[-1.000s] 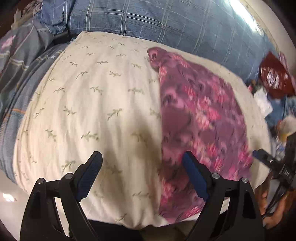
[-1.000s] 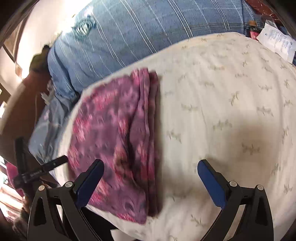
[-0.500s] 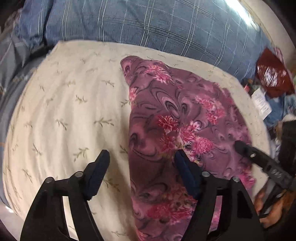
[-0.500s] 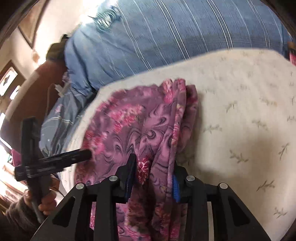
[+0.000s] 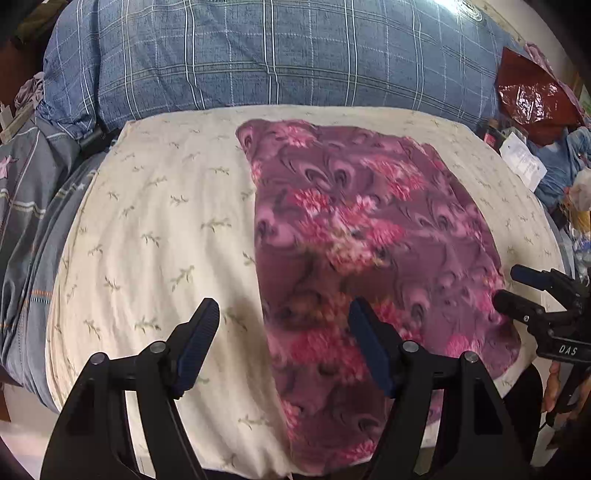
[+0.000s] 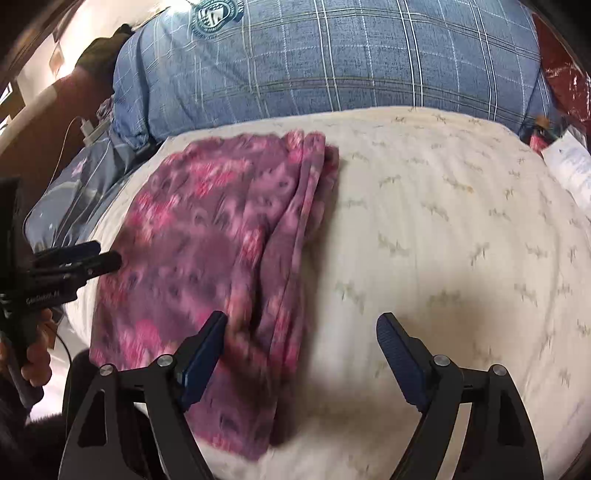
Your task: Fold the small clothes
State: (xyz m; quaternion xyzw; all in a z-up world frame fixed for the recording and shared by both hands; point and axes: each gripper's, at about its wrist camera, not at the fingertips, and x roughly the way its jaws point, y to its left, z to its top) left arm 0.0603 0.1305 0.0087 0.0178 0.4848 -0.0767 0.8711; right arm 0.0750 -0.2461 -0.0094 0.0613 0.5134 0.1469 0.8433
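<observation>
The purple floral garment (image 5: 369, 251) lies folded flat on the cream pillow (image 5: 155, 229). Left gripper (image 5: 284, 343) and right gripper (image 6: 301, 354) are held apart, empty. For the next fold, all stacked layers (image 6: 291, 236) should be pinched together.

Before me lies a cream sheet (image 5: 155, 229) sprigged with small green leaves, and behind it a big blue plaid pillow (image 5: 258, 55). A red foil bag (image 5: 532, 96) sits far right among clutter. Bright light (image 5: 452, 5) falls from above the pillow.
</observation>
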